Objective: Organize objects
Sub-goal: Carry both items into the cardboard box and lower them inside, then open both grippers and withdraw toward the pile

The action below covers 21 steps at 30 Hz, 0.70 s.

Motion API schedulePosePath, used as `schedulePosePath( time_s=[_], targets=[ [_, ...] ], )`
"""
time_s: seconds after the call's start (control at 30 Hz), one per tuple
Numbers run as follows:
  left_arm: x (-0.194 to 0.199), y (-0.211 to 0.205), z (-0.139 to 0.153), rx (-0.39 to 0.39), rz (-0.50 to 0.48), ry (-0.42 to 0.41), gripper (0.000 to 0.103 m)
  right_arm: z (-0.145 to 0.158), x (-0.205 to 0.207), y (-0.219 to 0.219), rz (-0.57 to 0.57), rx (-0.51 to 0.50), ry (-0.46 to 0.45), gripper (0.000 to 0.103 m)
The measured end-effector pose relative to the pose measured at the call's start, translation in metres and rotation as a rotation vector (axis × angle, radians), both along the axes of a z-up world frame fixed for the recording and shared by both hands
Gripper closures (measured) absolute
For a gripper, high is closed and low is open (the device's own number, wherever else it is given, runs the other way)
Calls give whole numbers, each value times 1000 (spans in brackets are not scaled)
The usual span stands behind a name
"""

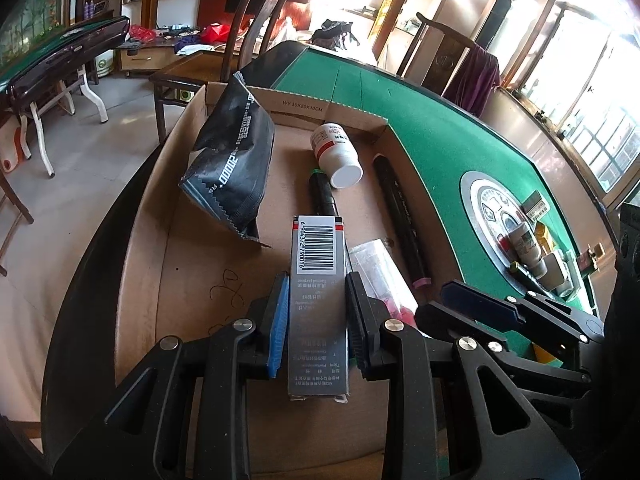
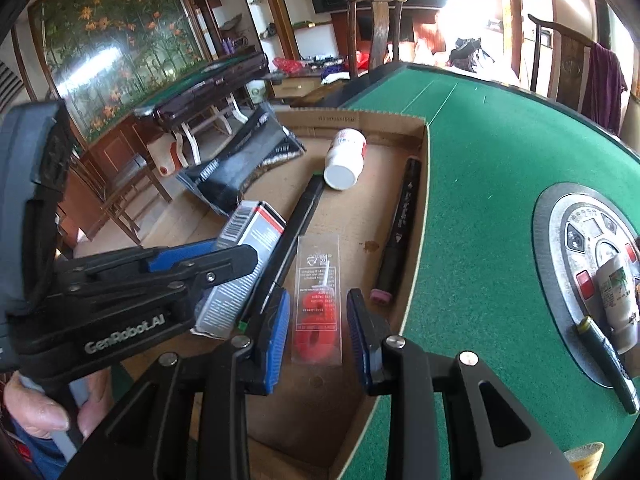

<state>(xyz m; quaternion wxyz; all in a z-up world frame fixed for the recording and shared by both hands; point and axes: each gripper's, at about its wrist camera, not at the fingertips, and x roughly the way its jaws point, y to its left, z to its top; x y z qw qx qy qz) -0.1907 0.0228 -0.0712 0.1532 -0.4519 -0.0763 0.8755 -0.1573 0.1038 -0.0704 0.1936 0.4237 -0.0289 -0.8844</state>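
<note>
Cardboard tray on the green counter holds a black pouch, a white bottle, two black markers and a clear blister pack. Above the tray, the left hand-held gripper is clamped on a grey barcoded box. The right hand-held gripper stands apart, straddling the blister pack.

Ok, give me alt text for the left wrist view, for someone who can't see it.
The left gripper holds a grey barcoded carton over an open cardboard box on a green felt table. Inside lie a black pouch, a white bottle, two black markers and a clear packet.
</note>
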Motion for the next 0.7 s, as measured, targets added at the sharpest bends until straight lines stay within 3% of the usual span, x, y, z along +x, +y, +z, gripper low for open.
schedulePosePath(
  time_s=[0.27,0.37,0.7],
  targets=[
    [12,14,18,53,-82,94,77,28,32,62,-61,-109,77,73],
    [18,28,22,65,-140,102,77,33,39,94,-115,-138,95,66],
    [63,133,29,9,-448,103,76,45,57,189,-276,-187,130,63]
  ],
)
